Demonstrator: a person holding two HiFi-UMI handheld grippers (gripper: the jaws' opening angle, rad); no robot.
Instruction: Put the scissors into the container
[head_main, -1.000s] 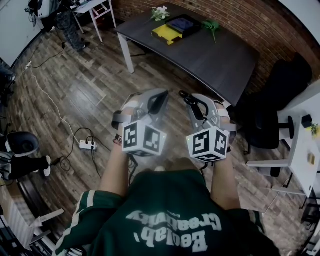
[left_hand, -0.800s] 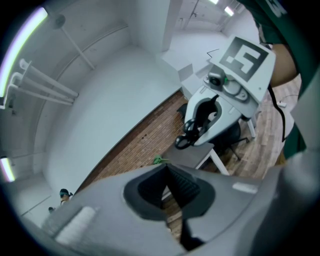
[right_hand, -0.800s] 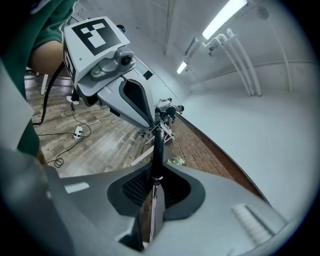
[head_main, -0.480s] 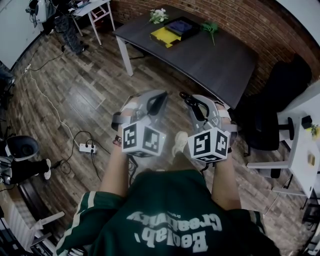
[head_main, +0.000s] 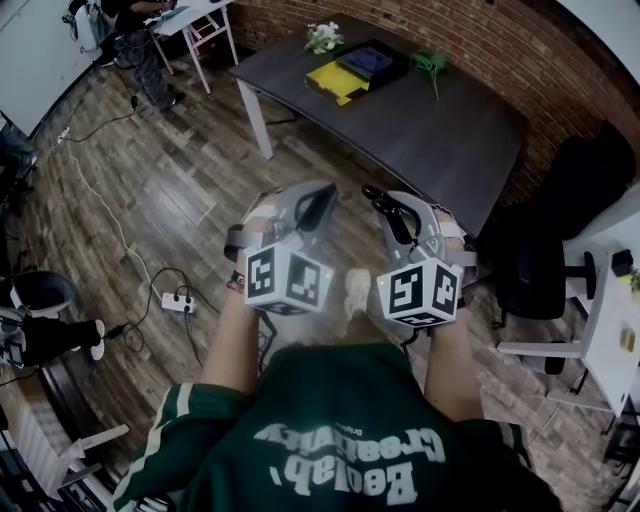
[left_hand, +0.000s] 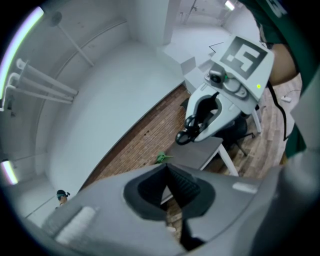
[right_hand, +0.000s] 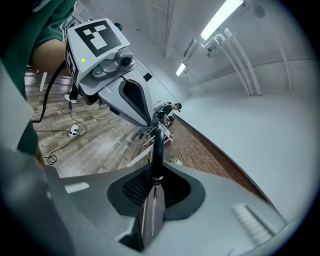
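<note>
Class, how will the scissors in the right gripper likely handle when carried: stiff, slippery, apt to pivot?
Probably stiff: the scissors stand straight out of the right gripper without sagging. Possibly slippery: the pads pinch smooth metal blades. The black handles stick out beyond the jaws, so they may pivot if bumped.

Bare left forearm (head_main: 232, 345) and right forearm (head_main: 447, 372) reach side by side toward 12 o'clock. The left hand-held gripper (head_main: 322, 200) has its jaws together with nothing between them. The right hand-held gripper (head_main: 400, 215) is clamped on scissors (right_hand: 157, 145), handle pointing forward.
</note>
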